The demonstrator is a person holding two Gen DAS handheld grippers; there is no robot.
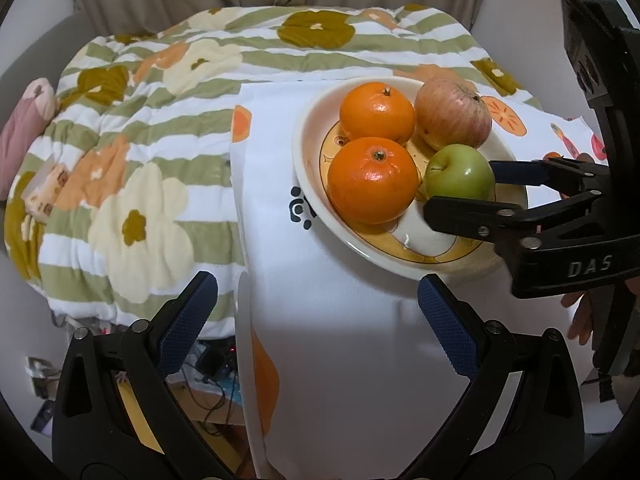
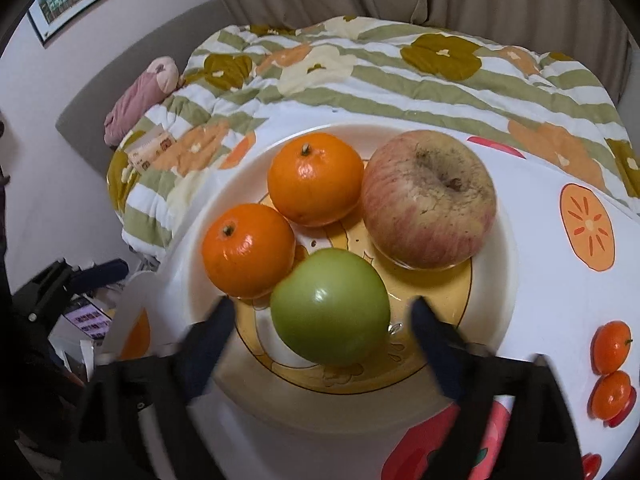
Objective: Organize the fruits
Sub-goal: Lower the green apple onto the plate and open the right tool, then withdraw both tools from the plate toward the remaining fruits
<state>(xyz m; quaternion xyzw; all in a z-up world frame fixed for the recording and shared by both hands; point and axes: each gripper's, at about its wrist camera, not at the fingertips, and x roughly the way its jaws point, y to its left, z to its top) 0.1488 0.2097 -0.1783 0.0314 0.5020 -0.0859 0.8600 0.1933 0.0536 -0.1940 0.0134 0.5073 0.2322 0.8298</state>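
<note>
Jaws wide on my right gripper point(image 2: 324, 316), clear either side of green apple point(image 2: 331, 307) at plate point(image 2: 496, 280) near rim; left gripper point(image 1: 318, 304) open over bare desk point(image 1: 340, 360).

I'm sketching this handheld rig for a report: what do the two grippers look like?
Both are black plastic, with angular linkage arms and silver pivot pins. The left gripper has fingers faced with dark blue textured pads. The right gripper has the same blue pads and pale "DAS" lettering on its body.

Left gripper point(image 1: 318, 300): black frame, silver screws, blue textured pads point(image 1: 448, 322). Right gripper point(image 1: 460, 186): same black build (white "DAS" lettering on body), blue-padded fingers.
</note>
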